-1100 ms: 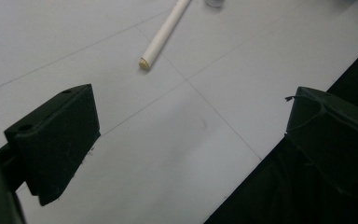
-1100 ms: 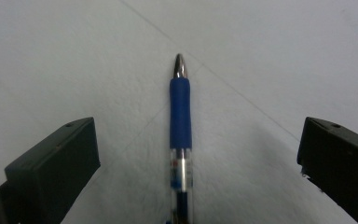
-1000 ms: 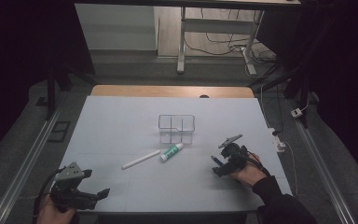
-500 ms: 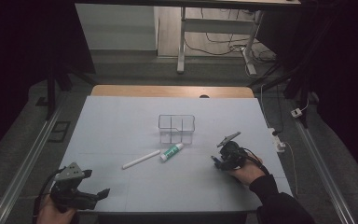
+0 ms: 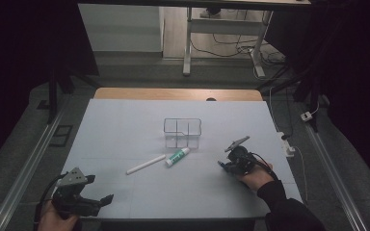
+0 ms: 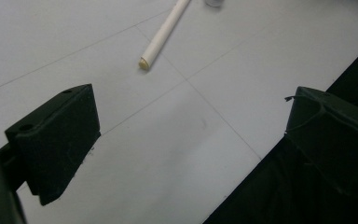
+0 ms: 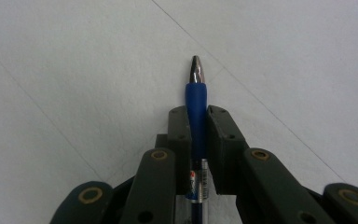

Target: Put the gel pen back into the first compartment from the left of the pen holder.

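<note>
Our right tool [image 7: 198,140], jaws just closed, clamps the blue pen [image 7: 196,100] on the worktop [image 5: 125,125] at four o'clock; its long axis follows the jaws, tip toward twelve. Left tool [image 5: 94,192] gapes wide.

A blue pen [image 7: 196,100] with a silver tip is clamped lengthwise between black jaws, low over the white counter [image 7: 74,56].

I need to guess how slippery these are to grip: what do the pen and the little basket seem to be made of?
Pen: blue sleeve looks like matte rubber or soft plastic, since it shows no glare; the tip looks like polished metal, with bright reflections. It sits clamped in the right gripper. Basket: thin wire, probably bare or plated metal, seen as fine pale lines with open gaps.
</note>
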A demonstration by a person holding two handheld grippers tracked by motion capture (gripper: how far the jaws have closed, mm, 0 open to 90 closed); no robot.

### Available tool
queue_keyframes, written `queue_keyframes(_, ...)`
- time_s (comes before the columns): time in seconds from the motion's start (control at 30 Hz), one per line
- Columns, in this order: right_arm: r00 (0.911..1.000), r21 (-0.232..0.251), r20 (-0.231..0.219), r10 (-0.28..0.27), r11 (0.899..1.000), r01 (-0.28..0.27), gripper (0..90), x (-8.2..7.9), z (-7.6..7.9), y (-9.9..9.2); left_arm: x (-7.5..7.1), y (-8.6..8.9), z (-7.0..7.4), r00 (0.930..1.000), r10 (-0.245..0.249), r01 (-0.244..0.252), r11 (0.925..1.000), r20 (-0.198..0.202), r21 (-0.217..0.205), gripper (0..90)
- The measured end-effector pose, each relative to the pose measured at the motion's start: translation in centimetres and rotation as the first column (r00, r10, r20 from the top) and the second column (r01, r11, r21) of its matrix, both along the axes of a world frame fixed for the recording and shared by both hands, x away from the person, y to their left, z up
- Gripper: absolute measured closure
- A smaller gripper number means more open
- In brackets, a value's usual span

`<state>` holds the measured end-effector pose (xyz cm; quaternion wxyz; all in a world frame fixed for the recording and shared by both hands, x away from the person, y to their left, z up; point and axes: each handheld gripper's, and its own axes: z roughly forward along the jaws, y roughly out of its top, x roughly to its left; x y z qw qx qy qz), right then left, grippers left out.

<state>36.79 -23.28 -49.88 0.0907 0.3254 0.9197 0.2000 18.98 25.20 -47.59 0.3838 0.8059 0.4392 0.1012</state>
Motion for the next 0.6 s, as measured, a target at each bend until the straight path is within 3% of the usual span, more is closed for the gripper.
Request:
queue_keyframes(0.17, 0.9994, 0.052, 0.031, -0.018, 0.999, 0.017, 80.1, 0.0, 0.5, -0.2, 0.0, 0.0, 0.0, 1.0, 0.0, 0.0, 1.0, 0.0, 0.0, 2.7)
queue_keyframes(0.37, 0.9972, 0.106, 0.074, -0.005, 0.994, -0.003, 80.1, -0.2, 1.4, -0.2, 0.0, 0.0, 0.0, 1.0, 0.001, -0.001, 1.0, -0.001, 0.0, 2.7)
queue_keyframes(0.6, 0.994, 0.199, 0.108, -0.017, 0.98, -0.005, 80.1, -0.2, 3.1, 0.0, 0.1, 0.0, 0.0, 1.0, 0.002, -0.002, 1.0, -0.002, -0.002, 2.8)
